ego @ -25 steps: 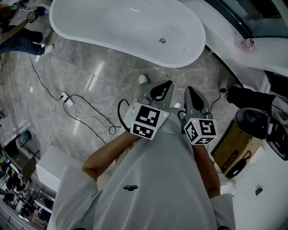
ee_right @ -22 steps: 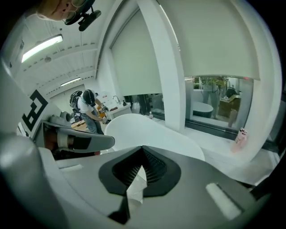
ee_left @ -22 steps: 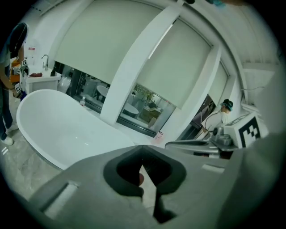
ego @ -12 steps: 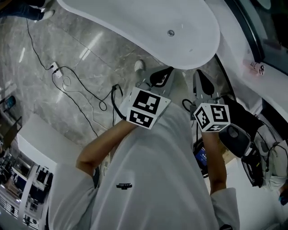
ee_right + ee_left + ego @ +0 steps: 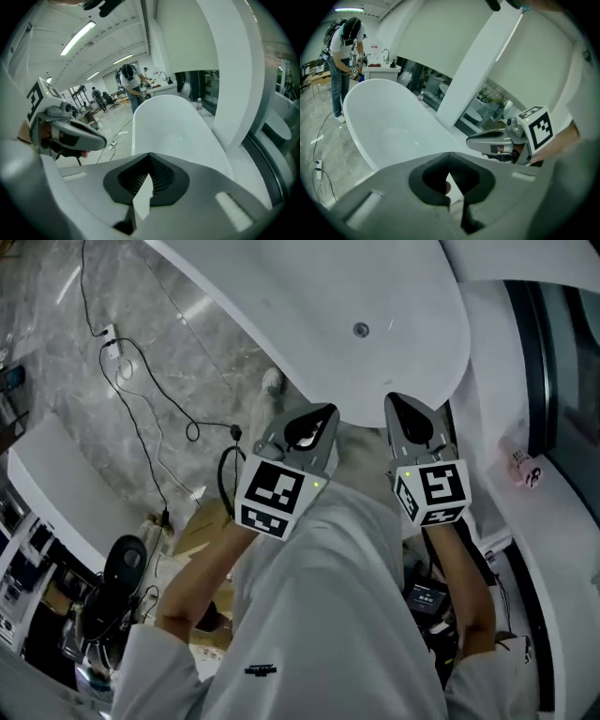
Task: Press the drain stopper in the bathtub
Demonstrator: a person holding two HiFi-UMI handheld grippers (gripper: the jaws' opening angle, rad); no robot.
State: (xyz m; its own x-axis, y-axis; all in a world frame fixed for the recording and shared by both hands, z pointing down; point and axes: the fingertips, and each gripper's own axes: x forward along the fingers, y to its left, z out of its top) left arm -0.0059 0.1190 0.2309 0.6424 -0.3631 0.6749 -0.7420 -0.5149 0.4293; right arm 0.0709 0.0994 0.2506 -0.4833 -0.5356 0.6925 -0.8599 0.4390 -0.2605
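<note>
Head view: both grippers are held side by side, just short of the white bathtub's (image 5: 412, 381) near end.
Drain stopper (image 5: 361, 330): small round metal disc on the tub floor, well apart from both grippers and untouched.
Left gripper (image 5: 319, 418): jaw tips pressed together, nothing between them, pointing toward the tub.
Right gripper (image 5: 401, 409): likewise, tips meeting and empty, just beside the left one.
Floor (image 5: 197, 343): grey marble; a black cable (image 5: 141, 409) trails across it.
</note>
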